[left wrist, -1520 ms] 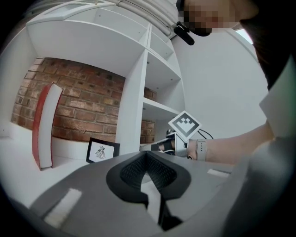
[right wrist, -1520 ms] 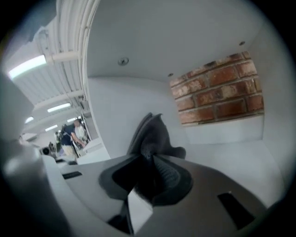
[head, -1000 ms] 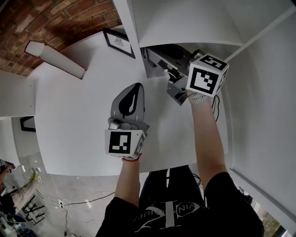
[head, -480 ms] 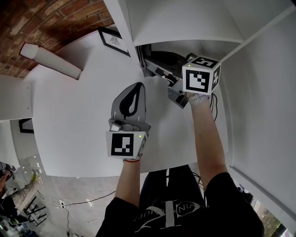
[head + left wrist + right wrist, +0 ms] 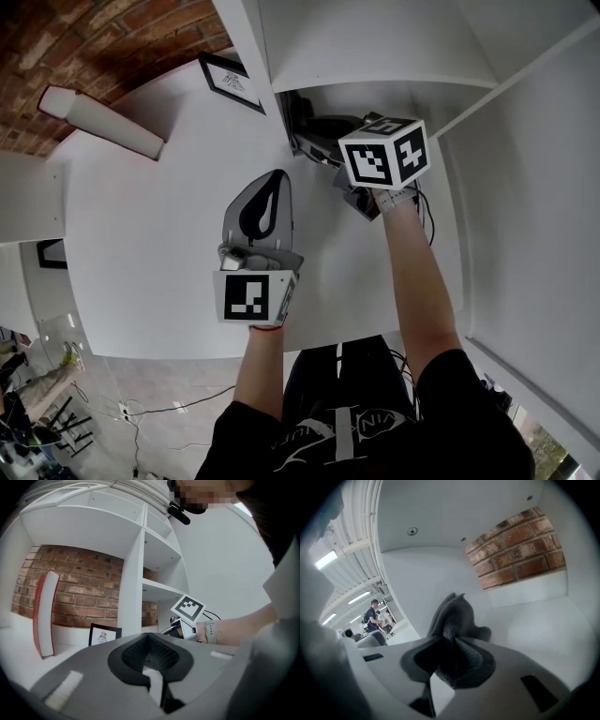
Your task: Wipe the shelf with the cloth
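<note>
Task thing: the cloth (image 5: 452, 616) is dark grey and bunched. It projects ahead of the right tool (image 5: 452, 658), inside a narrow compartment of the shelf (image 5: 543, 620).
Right tool state: the jaws are narrow and clamped on a fold of the cloth, with the pads pressing it from both sides.
Reason for grip: I judge that pinching a bunched fold keeps a wad of fabric ahead of the jaws, so cloth rather than plastic meets the board.
Right tool position: in the head view its marker cube (image 5: 384, 155) sits at the compartment mouth, with the forearm reaching in. I cannot tell whether the cloth touches the board.
Left tool state: the left tool (image 5: 150, 656) has its jaws together with nothing between them.
Left tool placement: I hold it low over the white bench (image 5: 141, 244), well apart from the compartment being worked. I judge it is parked there to stay out of the wiping path.
Compartment in work: it has white walls and a brick back. In the right gripper view it contains only the cloth.
Wide compartment, left side: a framed picture (image 5: 104, 635) stands just beside the upright divider (image 5: 131, 597). A white panel with a red edge (image 5: 44, 613) stands on end, slightly tilted, in front of the brick wall (image 5: 79, 592).
Upper compartments: I see nothing stored in them in the left gripper view.
</note>
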`<state>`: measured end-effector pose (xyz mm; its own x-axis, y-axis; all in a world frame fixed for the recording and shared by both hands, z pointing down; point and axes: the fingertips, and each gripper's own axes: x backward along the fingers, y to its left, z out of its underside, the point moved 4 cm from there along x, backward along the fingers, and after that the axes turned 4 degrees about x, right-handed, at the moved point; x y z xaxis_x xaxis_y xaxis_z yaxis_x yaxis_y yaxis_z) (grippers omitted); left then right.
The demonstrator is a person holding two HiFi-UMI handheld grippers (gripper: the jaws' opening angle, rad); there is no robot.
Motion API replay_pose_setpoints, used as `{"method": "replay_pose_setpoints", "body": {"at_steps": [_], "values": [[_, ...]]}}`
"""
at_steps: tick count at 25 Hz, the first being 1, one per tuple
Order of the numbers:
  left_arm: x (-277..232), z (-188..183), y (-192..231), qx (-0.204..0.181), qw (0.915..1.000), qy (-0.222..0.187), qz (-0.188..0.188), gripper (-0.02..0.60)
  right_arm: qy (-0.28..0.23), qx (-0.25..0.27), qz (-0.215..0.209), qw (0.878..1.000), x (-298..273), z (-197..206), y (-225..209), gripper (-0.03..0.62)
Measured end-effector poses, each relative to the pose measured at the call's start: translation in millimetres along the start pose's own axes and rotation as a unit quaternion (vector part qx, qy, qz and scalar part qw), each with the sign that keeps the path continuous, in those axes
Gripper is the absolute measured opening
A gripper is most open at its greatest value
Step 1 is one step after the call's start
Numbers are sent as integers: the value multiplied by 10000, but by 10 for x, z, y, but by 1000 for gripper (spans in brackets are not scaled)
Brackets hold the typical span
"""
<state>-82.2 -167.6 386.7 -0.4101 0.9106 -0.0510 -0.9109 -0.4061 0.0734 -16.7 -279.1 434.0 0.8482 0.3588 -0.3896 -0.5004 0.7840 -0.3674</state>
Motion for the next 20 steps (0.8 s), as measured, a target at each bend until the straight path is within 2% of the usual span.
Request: {"method": "replay_pose_setpoints", "body": {"at_steps": [8,13,16,18,20], "values": [[-36,57,-44,28,10000,52,38,11,454,369,322,9978,-130,24,-136,78],[-50,78,-18,44,9999,103,-19,11,426,471,656,9958,-176,23,-199,78],[-55,79,-15,79,9999,131,-28,11,371,850,995,9907,-173,-36,-194,80],[-44,61,-18,98,9999,133,-18,11,343,1392,1683,9753,-12,-128,-211,80],[-24,29,-20,125,9999,111,-4,11,456,2041,2618,9422,260,-173,-262,80]]}}
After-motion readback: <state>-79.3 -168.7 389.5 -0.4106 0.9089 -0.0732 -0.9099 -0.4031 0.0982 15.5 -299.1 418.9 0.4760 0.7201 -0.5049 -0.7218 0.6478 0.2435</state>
